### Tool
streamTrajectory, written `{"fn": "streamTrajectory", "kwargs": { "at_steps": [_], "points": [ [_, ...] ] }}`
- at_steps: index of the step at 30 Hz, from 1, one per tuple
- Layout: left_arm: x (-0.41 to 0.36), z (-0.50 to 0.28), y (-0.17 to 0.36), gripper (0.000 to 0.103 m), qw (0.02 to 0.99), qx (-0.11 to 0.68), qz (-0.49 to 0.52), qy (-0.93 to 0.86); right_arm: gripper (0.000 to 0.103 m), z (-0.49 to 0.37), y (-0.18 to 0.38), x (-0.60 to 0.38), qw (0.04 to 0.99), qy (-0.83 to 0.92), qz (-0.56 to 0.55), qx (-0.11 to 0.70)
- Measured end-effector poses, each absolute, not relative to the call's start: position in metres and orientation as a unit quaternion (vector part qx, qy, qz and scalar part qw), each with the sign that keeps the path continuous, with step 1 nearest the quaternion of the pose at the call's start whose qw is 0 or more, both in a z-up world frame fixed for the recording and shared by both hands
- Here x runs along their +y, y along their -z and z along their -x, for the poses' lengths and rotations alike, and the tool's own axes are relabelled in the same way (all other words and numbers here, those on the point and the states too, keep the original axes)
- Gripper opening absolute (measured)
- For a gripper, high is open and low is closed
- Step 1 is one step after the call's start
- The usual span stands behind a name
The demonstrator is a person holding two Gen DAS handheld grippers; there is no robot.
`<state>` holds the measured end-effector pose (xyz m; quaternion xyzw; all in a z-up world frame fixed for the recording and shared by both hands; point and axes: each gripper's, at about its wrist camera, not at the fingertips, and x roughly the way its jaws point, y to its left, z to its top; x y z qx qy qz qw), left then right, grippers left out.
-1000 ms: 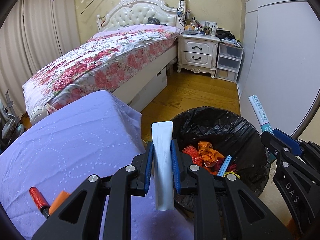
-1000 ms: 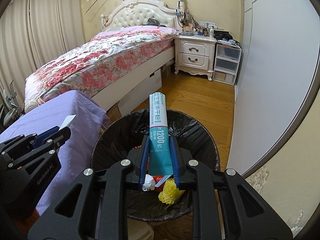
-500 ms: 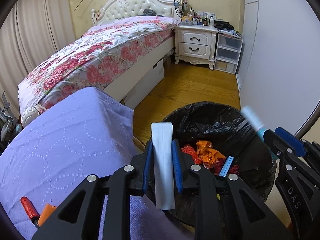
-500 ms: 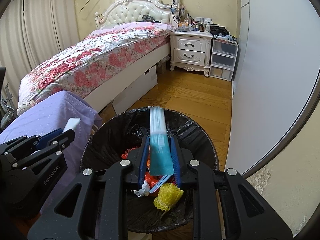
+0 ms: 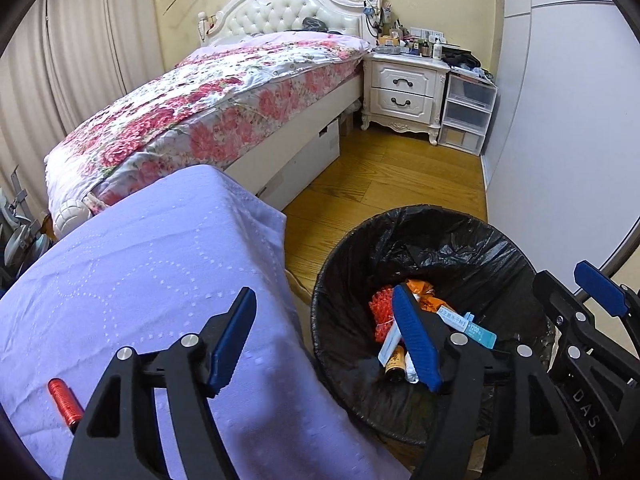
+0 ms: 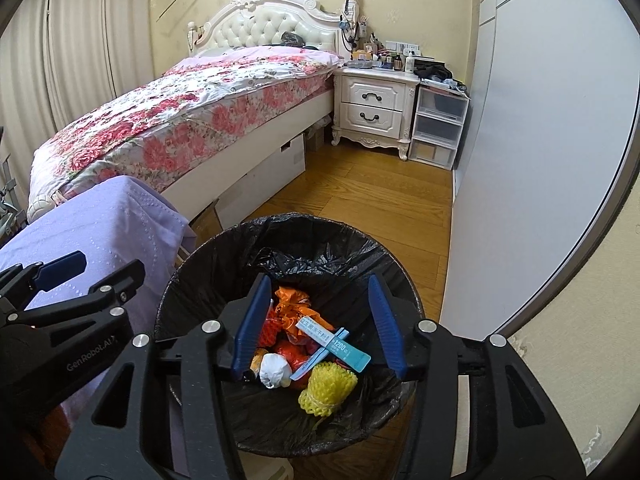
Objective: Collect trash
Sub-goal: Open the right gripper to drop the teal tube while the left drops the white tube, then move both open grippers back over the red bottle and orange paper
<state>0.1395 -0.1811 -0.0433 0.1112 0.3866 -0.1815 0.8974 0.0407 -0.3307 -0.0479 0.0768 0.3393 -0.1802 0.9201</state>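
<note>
- Claws first: the left claw [image 5: 324, 340] stands wide apart with nothing between its blue pads, and the right claw [image 6: 320, 328] is just as wide and just as empty.
- Both hang over the bin [image 6: 192, 272], which is lined with a black bag; the right one sits squarely above its mouth, the left one straddles the near rim and the purple-covered worktop [image 5: 140, 260].
- Trash lies inside the bin: a teal packet [image 6: 334, 344] printed "1200" on top of the pile, orange wrappers [image 6: 294, 300], a yellow foam net [image 6: 326, 390], a white crumpled wad [image 6: 274, 370] and a small brown bottle [image 5: 394, 364].
- By my reading the dropping step is done for this load, since neither claw holds anything and the packet rests loose on the heap.
- A red cylinder [image 5: 64, 402] lies on the worktop at the left edge of the left view; whether it counts as trash I cannot tell.
- Next move probably calls for drawing the claws away from the bin and looking over the worktop for whatever is left to pick up.
</note>
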Motion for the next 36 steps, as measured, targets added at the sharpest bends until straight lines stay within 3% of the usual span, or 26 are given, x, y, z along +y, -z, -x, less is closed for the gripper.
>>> {"fn": "streamTrajectory", "kwargs": {
  "at_steps": [2,18,36],
  "points": [
    [-0.174,-0.137,0.04,0.069,0.897,0.389,-0.105,0.179,0.059,-0.04,0.047,-0.329,0.92,0.177,-0.081,0.339],
    [-0.086,-0.108,0.023,0.069,0.916,0.376,-0.087,0.105,0.06,-0.028,0.041,-0.254,0.928,0.1,-0.072,0.352],
    [-0.002,-0.123,0.046,0.069,0.908,0.417,-0.038,0.01,0.06,-0.029,0.043,-0.198,0.928,0.043,-0.053,0.367]
  ]
}}
